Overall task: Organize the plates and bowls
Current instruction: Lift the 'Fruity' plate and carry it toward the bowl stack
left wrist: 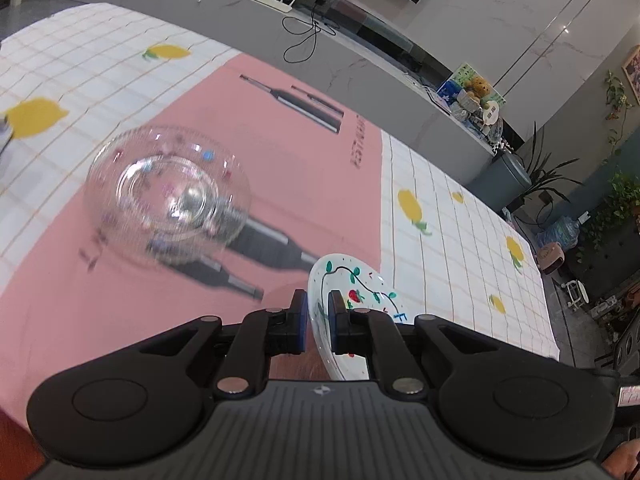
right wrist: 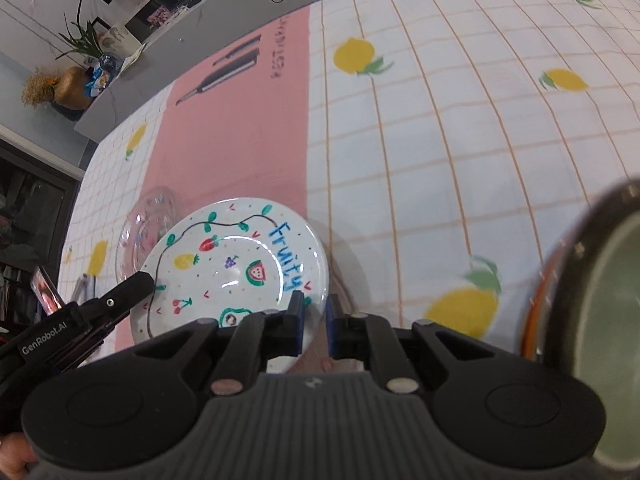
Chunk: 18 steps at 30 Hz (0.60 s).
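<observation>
Three dishes show, and none is stacked yet as far as these views tell, so I judge the sorting to be at an early or middle stage. The left claw [left wrist: 318,316] is clamped on the rim of the painted plate [left wrist: 352,284], which sits low and right of centre in the left wrist view and looks tilted, its edge pinched between the blue pads. In the right wrist view the same painted plate [right wrist: 236,272] fills the lower centre, and the right claw [right wrist: 314,320] grips its near rim too, jaws nearly together with the plate edge between them; the left claw's dark finger [right wrist: 128,292] reaches in at the plate's lower-left edge. Whether the plate is lifted clear of the worktop [right wrist: 440,140] I cannot tell. The glass bowl [left wrist: 168,192] lies left of centre in the left view on the pink mat [left wrist: 280,152], apart from the plate; from the right view the glass bowl [right wrist: 146,232] shows just behind the plate's left side. A dark bowl [right wrist: 600,320] with a greenish inside looms blurred at the right edge, close to the right claw, and could be bumped. Left to do: gathering the plate and both bowls together.
</observation>
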Tool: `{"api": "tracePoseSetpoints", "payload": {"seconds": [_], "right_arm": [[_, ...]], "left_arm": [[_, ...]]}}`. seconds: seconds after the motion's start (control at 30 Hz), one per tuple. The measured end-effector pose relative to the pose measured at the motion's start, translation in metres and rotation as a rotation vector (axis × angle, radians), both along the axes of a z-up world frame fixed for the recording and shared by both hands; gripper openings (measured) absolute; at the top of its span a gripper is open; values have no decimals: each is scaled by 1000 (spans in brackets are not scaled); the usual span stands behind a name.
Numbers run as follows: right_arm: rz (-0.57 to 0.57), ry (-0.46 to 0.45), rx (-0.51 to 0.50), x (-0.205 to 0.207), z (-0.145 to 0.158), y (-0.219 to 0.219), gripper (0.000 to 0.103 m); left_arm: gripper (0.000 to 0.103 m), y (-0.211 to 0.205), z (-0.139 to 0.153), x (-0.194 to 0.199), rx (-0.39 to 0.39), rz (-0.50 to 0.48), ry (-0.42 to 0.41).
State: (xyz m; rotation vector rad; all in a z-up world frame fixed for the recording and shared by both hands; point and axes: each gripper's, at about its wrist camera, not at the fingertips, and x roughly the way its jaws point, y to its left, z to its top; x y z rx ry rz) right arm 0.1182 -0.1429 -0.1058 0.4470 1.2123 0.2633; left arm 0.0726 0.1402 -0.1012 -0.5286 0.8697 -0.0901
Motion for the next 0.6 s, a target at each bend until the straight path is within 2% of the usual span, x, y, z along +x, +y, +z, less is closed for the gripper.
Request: {"api": "tracePoseSetpoints", "payload": {"seconds": [0.33,0.6], "right_arm": [[32,-36,-40,-23,1,-3,8],[53,-52,-79,-27,-3,1,6]], "left_arm": [[11,-4,-17,-24,10,7,45],[12,-17,-17,-23,111,-12,70]]}}
